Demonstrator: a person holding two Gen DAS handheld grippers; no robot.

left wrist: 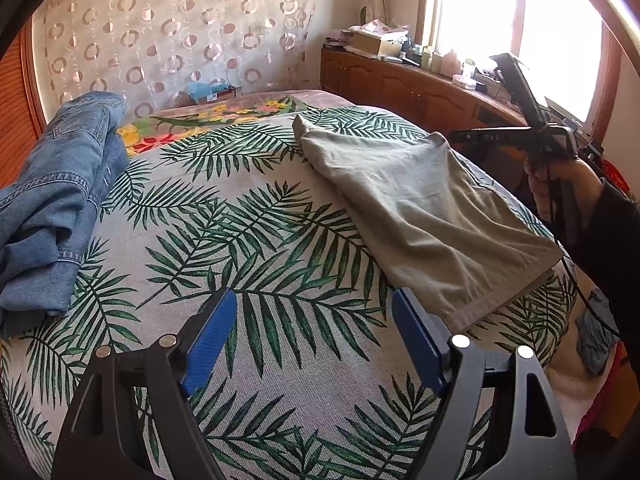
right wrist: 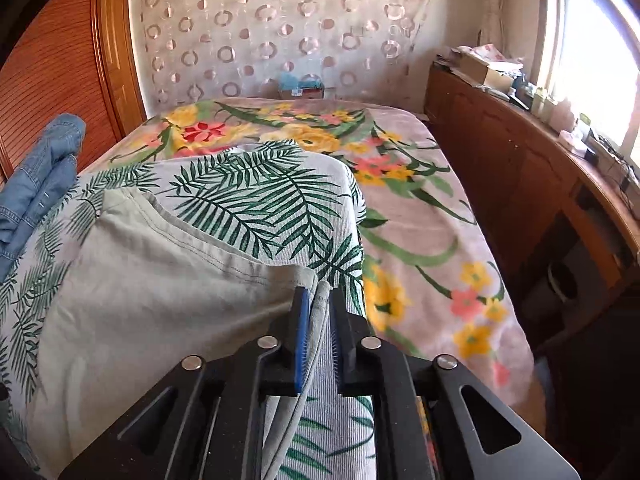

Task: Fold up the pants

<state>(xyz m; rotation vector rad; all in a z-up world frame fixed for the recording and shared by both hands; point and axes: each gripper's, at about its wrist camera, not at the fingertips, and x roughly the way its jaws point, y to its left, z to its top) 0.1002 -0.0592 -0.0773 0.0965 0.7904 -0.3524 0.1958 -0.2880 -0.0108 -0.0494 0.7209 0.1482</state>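
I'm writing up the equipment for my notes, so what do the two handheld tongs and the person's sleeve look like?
Both tongs, left and right, have black angular frames with cut-out slots, silver round pins and ribbed blue pads. A thin black cable hangs below the hand, which wears a dark sleeve.

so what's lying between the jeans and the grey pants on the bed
Nothing. In the left wrist view only bare leaf-print cover separates the jeans from the grey pants; the open left gripper hovers over that stretch.
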